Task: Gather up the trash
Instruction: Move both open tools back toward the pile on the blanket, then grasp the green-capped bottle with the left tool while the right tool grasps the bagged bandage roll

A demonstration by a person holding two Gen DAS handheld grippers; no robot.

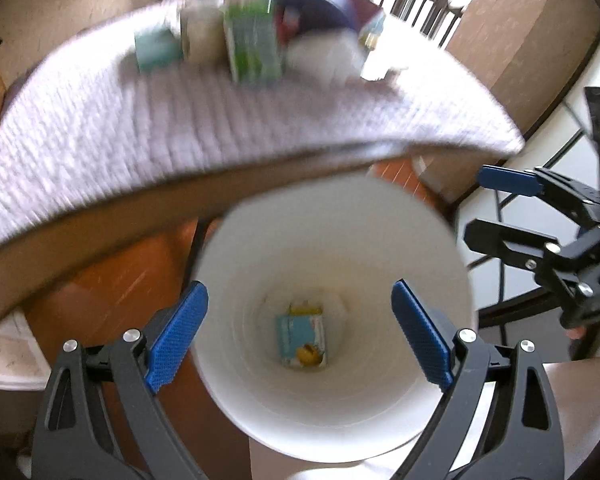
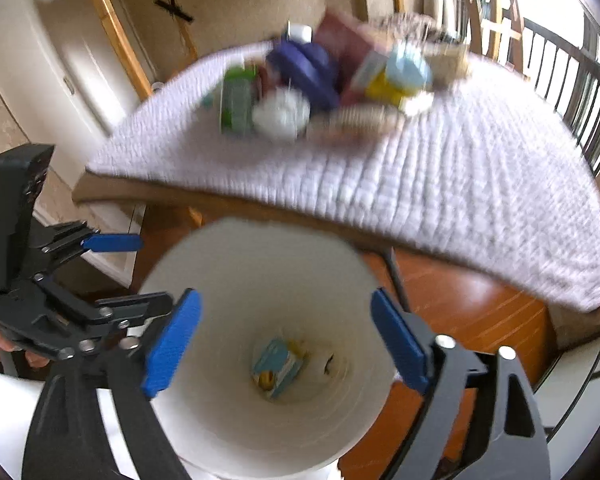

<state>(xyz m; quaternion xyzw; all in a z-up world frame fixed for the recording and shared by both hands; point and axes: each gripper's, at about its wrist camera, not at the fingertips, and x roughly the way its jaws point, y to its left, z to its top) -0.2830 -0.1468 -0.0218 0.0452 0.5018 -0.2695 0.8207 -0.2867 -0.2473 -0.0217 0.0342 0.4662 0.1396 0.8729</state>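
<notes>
A table [image 1: 111, 216] covered by a white quilted cloth [image 1: 147, 128] carries a blurred heap of trash toward its far edge: a green carton [image 1: 253, 46] standing upright, a teal box [image 1: 157, 50] at its left, a white crumpled wad [image 1: 324, 54] at its right, and a dark blue bag [image 1: 320, 4] behind. The near half of the cloth lies bare. Below the table's near edge, a white bucket [image 1: 336, 412] stands on the orange wood floor [image 1: 111, 292], with a light blue packet [image 1: 304, 336] flat on its bottom.

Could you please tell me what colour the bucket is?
The bucket is white, clearest in the left wrist view.
</notes>
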